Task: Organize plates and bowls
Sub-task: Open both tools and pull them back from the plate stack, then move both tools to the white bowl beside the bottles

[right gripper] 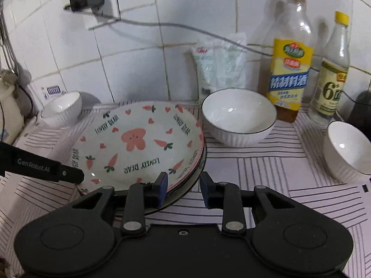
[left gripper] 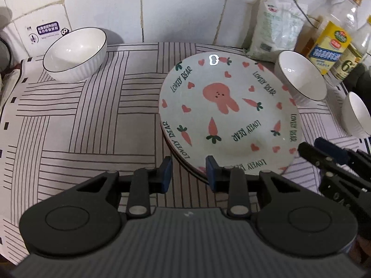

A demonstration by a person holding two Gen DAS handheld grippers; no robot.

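A stack of plates [right gripper: 139, 143] sits on the striped mat [left gripper: 81, 127], the top one printed "LOVELY BEAR" with a rabbit, carrots and hearts. Three white bowls [right gripper: 238, 118] stand around it, two bottles [right gripper: 289, 69] behind. Left gripper [left gripper: 189, 173] and right gripper [right gripper: 183, 190], marked "GenRobot.AI", straddle the rims narrowly, empty.

the rabbit-print plate [left gripper: 229, 113] looks like glazed ceramic, glossy, catching a bright highlight near its rim. the white bowls [right gripper: 238, 118] share that shiny glaze inside, with ribbed outer walls. the striped table cover [left gripper: 92, 120] looks smooth and matt. the left gripper [left gripper: 189, 173] is matt black plastic with blue pads and dull metal pins. the bottles [right gripper: 292, 53] are clear and glossy with paper-like labels. the wall tiles [right gripper: 139, 23] are smooth and shiny.
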